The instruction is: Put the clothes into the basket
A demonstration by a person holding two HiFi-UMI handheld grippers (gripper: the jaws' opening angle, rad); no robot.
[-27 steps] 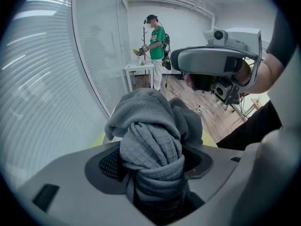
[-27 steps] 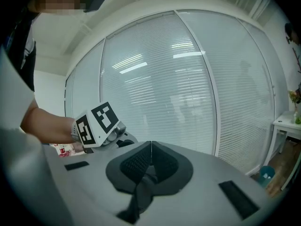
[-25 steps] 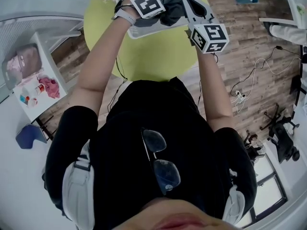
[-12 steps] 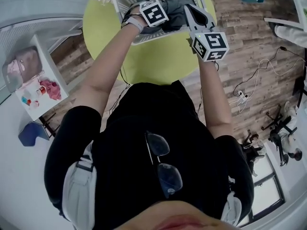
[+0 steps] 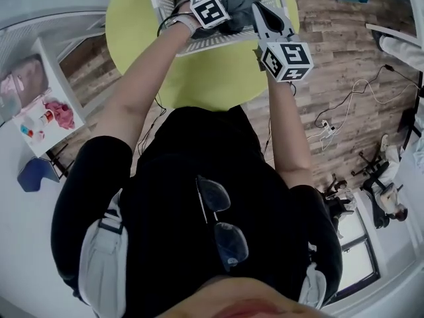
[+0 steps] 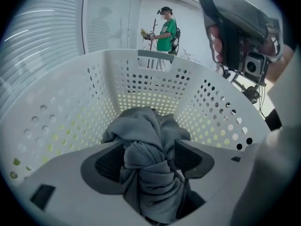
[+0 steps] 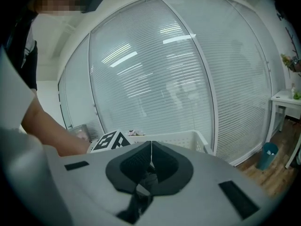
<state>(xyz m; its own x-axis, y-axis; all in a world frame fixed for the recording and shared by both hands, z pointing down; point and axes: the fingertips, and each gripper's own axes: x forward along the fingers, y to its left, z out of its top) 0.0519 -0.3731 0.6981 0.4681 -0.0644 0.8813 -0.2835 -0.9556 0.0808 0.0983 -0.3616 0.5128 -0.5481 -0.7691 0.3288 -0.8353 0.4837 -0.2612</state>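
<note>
Right gripper (image 7: 151,146): jaws together, tips meeting. Something dark sits in the gap behind the tips; cannot tell if it is cloth. In the head view this gripper is at the near right rim of the basket (image 6: 70,121).

Left gripper (image 6: 149,149): reaches over the near rim into the basket. Jaws opening, with the grey garment (image 6: 146,126) bunched between them and touching both pads (image 6: 109,163).

Garment: a rumpled bundle inside the basket, well within the walls.

Basket: white, perforated, stands on a round yellow-green table (image 5: 199,71).

Farther off: wood floor (image 5: 331,58); a white side table (image 5: 30,134) to the left carries pink items. Past the basket's far rim, a person in a green shirt (image 6: 165,29) stands.
</note>
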